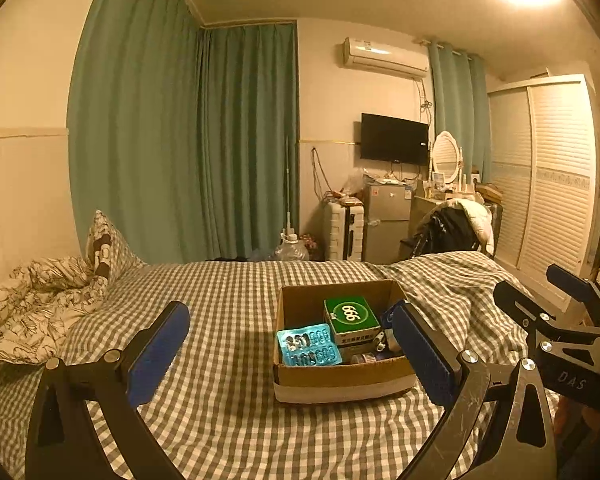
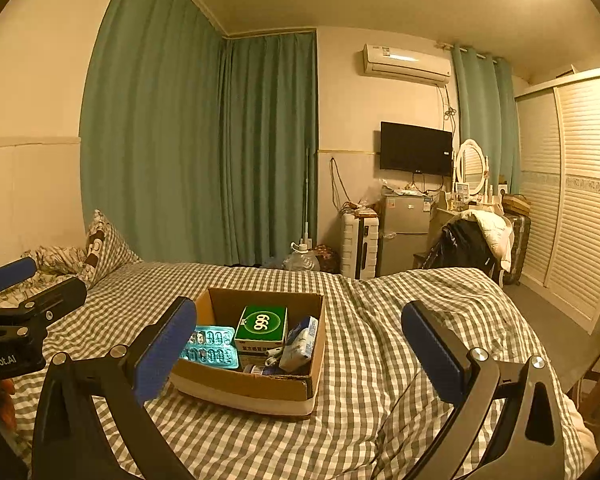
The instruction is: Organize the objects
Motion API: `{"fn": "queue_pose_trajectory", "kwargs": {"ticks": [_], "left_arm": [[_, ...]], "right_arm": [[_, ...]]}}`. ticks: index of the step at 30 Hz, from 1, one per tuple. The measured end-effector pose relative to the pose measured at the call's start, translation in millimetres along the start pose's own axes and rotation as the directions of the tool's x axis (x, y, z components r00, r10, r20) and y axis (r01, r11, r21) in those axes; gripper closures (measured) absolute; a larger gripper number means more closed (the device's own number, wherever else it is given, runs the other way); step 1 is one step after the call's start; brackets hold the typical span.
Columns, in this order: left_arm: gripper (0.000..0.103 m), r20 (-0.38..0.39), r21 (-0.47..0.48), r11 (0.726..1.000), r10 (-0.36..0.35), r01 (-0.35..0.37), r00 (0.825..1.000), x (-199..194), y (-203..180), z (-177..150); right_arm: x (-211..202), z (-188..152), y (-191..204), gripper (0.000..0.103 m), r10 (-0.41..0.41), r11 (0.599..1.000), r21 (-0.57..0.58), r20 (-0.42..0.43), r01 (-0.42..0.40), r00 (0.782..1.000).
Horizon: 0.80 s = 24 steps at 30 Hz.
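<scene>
A cardboard box [image 1: 340, 376] [image 2: 256, 390] sits on the checked bed. Inside lie a green medicine carton marked 999 [image 1: 352, 314] [image 2: 262, 323], a blue blister pack of pills [image 1: 309, 345] [image 2: 211, 346], a white packet [image 2: 300, 344] and a small bottle [image 2: 256, 369]. My left gripper [image 1: 296, 350] is open and empty, held above the bed in front of the box; it also shows at the left edge of the right wrist view [image 2: 24, 292]. My right gripper [image 2: 300, 350] is open and empty, just right of the box; it shows in the left wrist view [image 1: 548, 300].
The checked bedspread [image 1: 220, 320] covers the bed, with a crumpled quilt and pillow [image 1: 60, 280] at the far left. Beyond the bed stand a suitcase [image 2: 360, 244], a small fridge [image 2: 406, 232], a chair with clothes [image 2: 472, 240] and a louvred wardrobe [image 2: 572, 200].
</scene>
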<state>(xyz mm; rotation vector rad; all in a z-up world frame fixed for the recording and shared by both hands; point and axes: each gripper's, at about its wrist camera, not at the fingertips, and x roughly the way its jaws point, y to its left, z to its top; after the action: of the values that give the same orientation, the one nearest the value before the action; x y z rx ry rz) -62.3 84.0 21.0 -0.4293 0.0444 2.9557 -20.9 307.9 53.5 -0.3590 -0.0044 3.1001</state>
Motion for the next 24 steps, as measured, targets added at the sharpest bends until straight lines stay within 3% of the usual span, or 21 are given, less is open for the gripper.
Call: {"fn": "queue_pose_trajectory", "kwargs": {"ticks": [24], "left_arm": [[0.000, -0.019, -0.011, 1.000, -0.007, 0.006, 1.000, -0.6, -4.0, 1.7]], "right_arm": [[-3.1, -0.2, 0.0, 0.000, 0.011, 1.000, 0.005, -0.008, -0.011, 1.000]]}}
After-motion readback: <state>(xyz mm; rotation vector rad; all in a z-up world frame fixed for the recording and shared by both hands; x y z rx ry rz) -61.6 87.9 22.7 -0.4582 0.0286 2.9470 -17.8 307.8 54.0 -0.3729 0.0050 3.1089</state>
